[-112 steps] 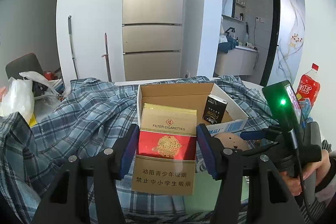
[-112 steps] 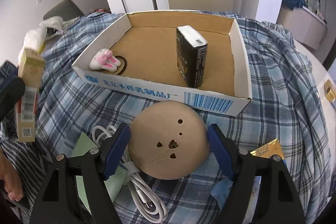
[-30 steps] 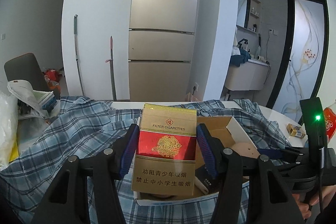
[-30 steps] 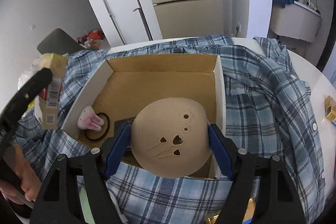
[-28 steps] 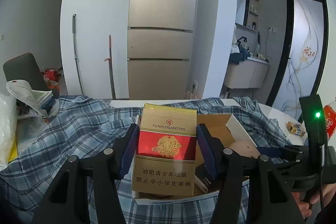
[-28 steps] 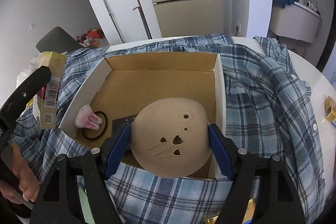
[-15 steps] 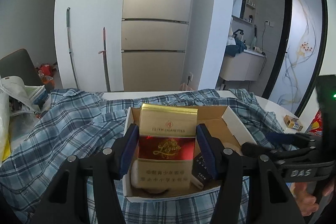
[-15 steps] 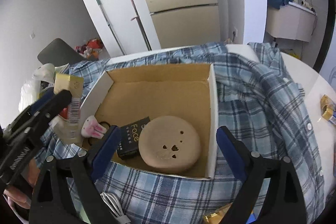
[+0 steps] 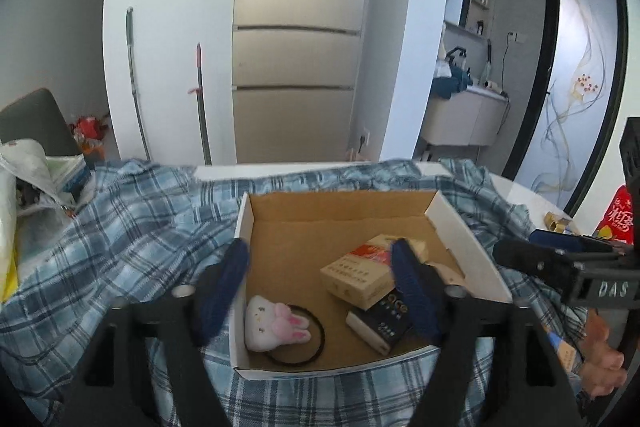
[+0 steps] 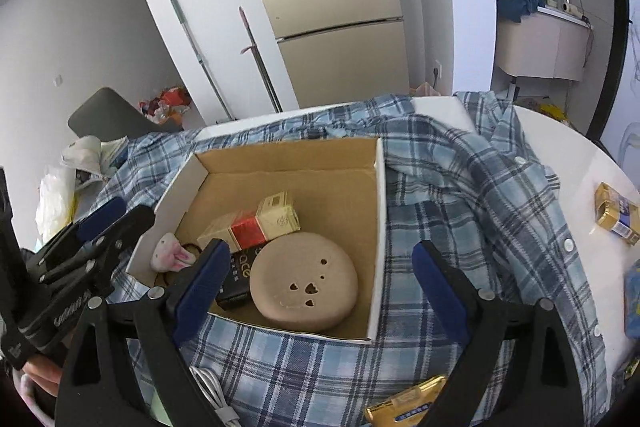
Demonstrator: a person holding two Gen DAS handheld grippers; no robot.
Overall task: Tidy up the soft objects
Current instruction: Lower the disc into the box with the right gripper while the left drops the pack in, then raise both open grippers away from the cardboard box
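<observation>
Both tools now hang empty, jaws spread. The left tool (image 9: 320, 283) has just opened and let go of the red-and-gold pack (image 9: 366, 269), which lies tilted in the cardboard box (image 10: 378, 211). The right tool (image 10: 320, 277) has also released; its tan round cushion (image 10: 304, 287) rests beside it. Both items look delivered, judging by that.

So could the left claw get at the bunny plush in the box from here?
Probably yes. The left claw hangs open over the open-topped box, and the bunny plush lies uncovered in the near left corner, the cigarette pack lying clear of it.
</observation>
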